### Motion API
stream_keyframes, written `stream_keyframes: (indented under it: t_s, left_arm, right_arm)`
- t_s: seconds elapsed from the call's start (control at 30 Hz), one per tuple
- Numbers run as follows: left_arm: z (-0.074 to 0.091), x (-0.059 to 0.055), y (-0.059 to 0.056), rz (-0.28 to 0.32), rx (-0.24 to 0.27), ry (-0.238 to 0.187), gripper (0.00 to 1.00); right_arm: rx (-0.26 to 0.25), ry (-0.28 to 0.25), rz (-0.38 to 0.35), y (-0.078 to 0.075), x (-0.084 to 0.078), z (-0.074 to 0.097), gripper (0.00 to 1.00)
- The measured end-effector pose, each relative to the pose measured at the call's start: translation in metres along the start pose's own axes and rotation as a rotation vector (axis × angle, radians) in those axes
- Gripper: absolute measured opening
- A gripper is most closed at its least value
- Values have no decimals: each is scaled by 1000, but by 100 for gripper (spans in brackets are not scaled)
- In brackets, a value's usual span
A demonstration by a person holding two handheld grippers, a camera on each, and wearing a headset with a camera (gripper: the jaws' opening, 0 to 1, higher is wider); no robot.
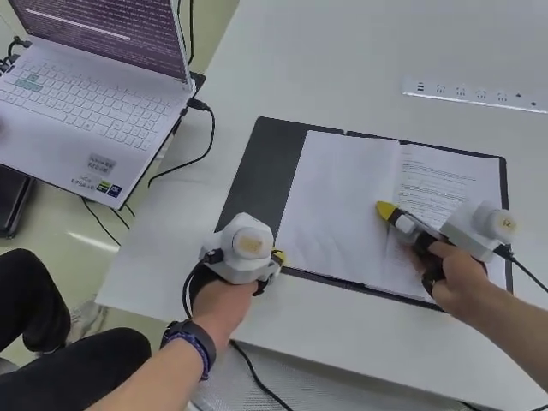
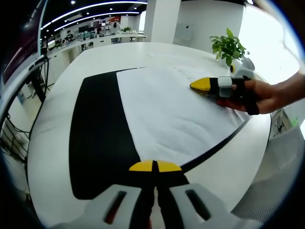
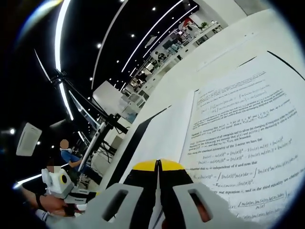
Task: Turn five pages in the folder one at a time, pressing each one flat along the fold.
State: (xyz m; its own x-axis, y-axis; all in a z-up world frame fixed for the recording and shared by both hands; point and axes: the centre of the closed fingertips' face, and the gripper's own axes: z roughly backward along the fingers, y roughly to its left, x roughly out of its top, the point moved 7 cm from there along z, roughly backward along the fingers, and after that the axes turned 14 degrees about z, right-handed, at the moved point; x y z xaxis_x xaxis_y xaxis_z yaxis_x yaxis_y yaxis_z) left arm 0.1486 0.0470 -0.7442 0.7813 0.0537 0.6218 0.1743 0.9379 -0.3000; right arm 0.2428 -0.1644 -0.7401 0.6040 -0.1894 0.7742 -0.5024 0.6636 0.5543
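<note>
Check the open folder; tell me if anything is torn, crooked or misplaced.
Nothing stands out. The black folder lies open on the white table, roughly parallel to its near edge. The blank white turned page and the printed page show no tears. The shut right claw rests near the fold.

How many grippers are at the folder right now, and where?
2. The left gripper, jaws shut, is at the folder's near edge, by the blank page's corner. The right gripper, jaws shut, points at the fold between the pages.

Folder (image 1: 261,171) on table (image 1: 342,60), laptop (image 1: 86,94) left
</note>
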Motion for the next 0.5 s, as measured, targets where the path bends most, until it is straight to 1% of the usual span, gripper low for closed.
stream_keyframes:
  t_s: [0.1,0.23,0.33,0.47,0.5]
  left_arm:
    - [0,0,0,-1,-1,-1,0]
    - [1,-1,1,13,-8,-8,0]
    - [1,-1,1,18,-13,-10,0]
    - [1,-2,2,20,-18,-18,0]
    - [1,-2,2,20,-20,-19,0]
  right_arm:
    - [-2,0,-10,4,-4,5,0]
    - [22,38,13,14,-15,14,0]
    - [20,45,9,18,-21,20,0]
    - [22,53,12,22,-27,25,0]
    - [23,54,9,18,-28,25,0]
